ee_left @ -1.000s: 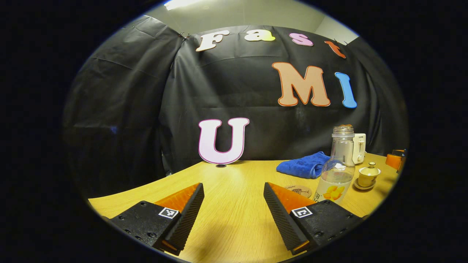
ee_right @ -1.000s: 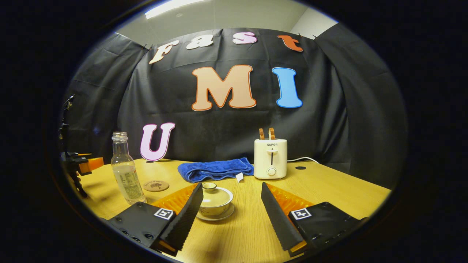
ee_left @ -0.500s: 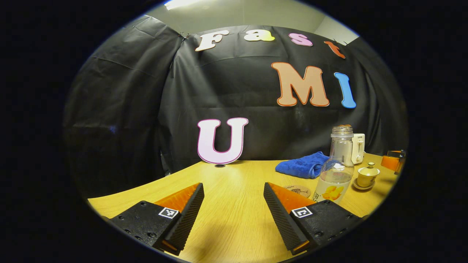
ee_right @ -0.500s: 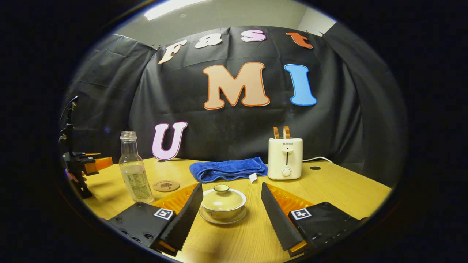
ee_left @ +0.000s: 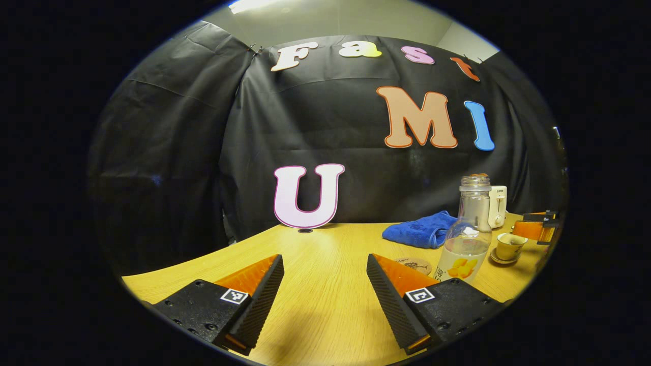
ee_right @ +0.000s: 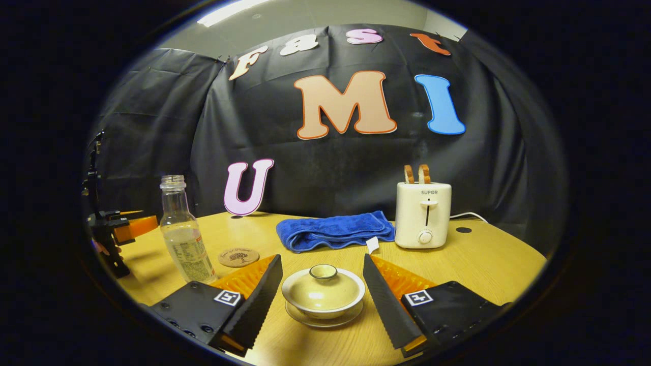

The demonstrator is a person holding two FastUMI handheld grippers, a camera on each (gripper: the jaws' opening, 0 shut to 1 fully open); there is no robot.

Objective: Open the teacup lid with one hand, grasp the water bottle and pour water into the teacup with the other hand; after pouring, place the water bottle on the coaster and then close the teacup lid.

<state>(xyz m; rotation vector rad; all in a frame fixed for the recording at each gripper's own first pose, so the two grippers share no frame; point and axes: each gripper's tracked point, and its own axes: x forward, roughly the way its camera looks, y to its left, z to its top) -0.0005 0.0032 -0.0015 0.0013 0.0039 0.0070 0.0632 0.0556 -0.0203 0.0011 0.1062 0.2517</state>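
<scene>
We see the right tongs [ee_right: 323, 300] spread wide around the lidded teacup [ee_right: 323, 294] on the counter [ee_right: 488, 264], touching nothing. Our left tongs [ee_left: 325, 300] gape empty. Farther off stand the water bottle [ee_right: 185, 231] and, just beside it, the coaster [ee_right: 238, 256].

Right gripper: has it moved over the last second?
Yes. The right gripper has advanced toward the teacup, which now sits between its open fingers, and shifted right: the toaster looms larger than before.
</scene>
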